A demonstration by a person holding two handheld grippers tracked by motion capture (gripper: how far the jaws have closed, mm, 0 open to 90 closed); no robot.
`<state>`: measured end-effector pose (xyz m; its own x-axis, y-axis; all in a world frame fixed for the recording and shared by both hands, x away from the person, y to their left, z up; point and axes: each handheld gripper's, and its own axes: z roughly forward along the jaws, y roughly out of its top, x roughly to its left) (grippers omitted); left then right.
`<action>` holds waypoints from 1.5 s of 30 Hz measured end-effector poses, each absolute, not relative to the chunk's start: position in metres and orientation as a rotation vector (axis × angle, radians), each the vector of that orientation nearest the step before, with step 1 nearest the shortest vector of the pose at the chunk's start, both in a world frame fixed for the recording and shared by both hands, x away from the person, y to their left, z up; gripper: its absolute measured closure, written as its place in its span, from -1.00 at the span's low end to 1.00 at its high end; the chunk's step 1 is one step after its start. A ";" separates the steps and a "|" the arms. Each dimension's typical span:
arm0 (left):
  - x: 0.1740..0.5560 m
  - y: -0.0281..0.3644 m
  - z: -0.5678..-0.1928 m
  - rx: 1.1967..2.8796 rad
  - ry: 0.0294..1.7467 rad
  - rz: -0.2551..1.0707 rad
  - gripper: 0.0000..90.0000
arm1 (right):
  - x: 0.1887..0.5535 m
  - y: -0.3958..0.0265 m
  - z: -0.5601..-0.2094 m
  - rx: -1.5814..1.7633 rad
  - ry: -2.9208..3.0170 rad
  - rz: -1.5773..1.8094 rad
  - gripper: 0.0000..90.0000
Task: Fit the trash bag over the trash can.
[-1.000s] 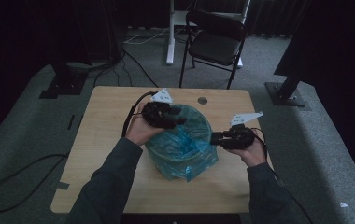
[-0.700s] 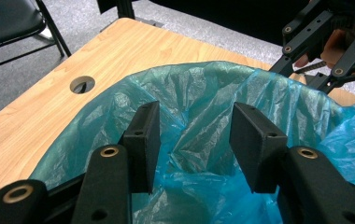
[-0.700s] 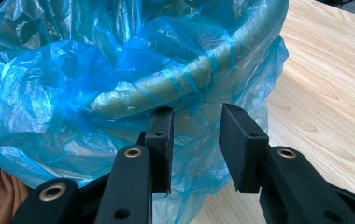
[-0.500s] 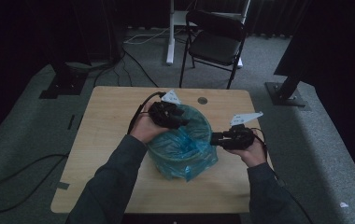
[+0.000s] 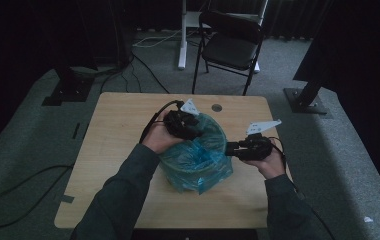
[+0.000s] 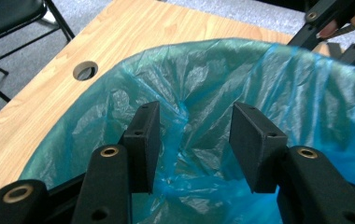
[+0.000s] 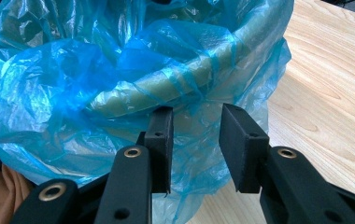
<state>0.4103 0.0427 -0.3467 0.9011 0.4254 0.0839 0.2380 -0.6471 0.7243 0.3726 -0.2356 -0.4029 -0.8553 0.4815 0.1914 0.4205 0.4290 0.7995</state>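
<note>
**Two grippers dress one bin in its blue liner**

The left gripper (image 6: 192,140) has its jaws parted wide above the bin's mouth, pads clear of the film, gripping nothing; it seems poised to press or tug the loose plastic inside. The right gripper (image 7: 195,144) stands at the bin's outer wall, jaws partly open with a fold of hanging liner between them; whether the pads actually pinch that fold I cannot tell; it looks placed to draw the overhang down.

The blue bag (image 5: 198,155) is draped over the bin's rim (image 7: 199,74), which shows as a pale band under the film; its slack bunches inward and skirts the outside, so the fitting looks well along but untidy. The bin sits near the middle of the wooden table (image 5: 113,150), between both hands.

Counted: two grippers, one bag, one bin, one table with one round hole (image 5: 217,107), one folding chair (image 5: 230,45) beyond.
</note>
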 end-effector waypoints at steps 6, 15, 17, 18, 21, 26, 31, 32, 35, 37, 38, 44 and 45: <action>0.405 0.045 -0.339 2.295 0.419 0.300 0.20 | 0.373 -0.236 -0.403 0.821 2.599 1.425 0.43; 0.405 0.028 -0.352 2.400 0.384 0.297 0.20 | 0.373 -0.236 -0.403 0.820 2.601 1.425 0.43; 0.405 0.026 -0.353 2.415 0.379 0.300 0.20 | 0.373 -0.236 -0.403 0.820 2.601 1.427 0.43; 0.405 0.026 -0.353 2.415 0.379 0.300 0.20 | 0.373 -0.236 -0.403 0.820 2.601 1.427 0.43; 0.407 0.022 -0.358 2.461 0.382 0.305 0.20 | 0.373 -0.236 -0.403 0.817 2.602 1.425 0.43; 0.408 0.018 -0.361 2.498 0.384 0.312 0.20 | 0.373 -0.236 -0.403 0.818 2.602 1.427 0.43; 0.409 0.015 -0.365 2.534 0.382 0.325 0.20 | 0.374 -0.236 -0.403 0.816 2.602 1.429 0.43; 0.409 0.014 -0.366 2.536 0.385 0.329 0.20 | 0.375 -0.236 -0.403 0.816 2.602 1.429 0.43; 0.411 0.012 -0.368 2.559 0.395 0.349 0.20 | 0.374 -0.236 -0.403 0.816 2.603 1.427 0.43; 0.411 0.010 -0.369 2.576 0.399 0.367 0.20 | 0.374 -0.236 -0.403 0.817 2.604 1.426 0.43; 0.411 0.010 -0.369 2.576 0.399 0.367 0.20 | 0.374 -0.236 -0.403 0.817 2.604 1.426 0.43; 0.415 0.004 -0.374 2.647 0.407 0.409 0.17 | 0.374 -0.236 -0.403 0.817 2.603 1.428 0.43; 0.417 0.001 -0.376 2.679 0.410 0.428 0.17 | 0.374 -0.236 -0.403 0.817 2.605 1.428 0.43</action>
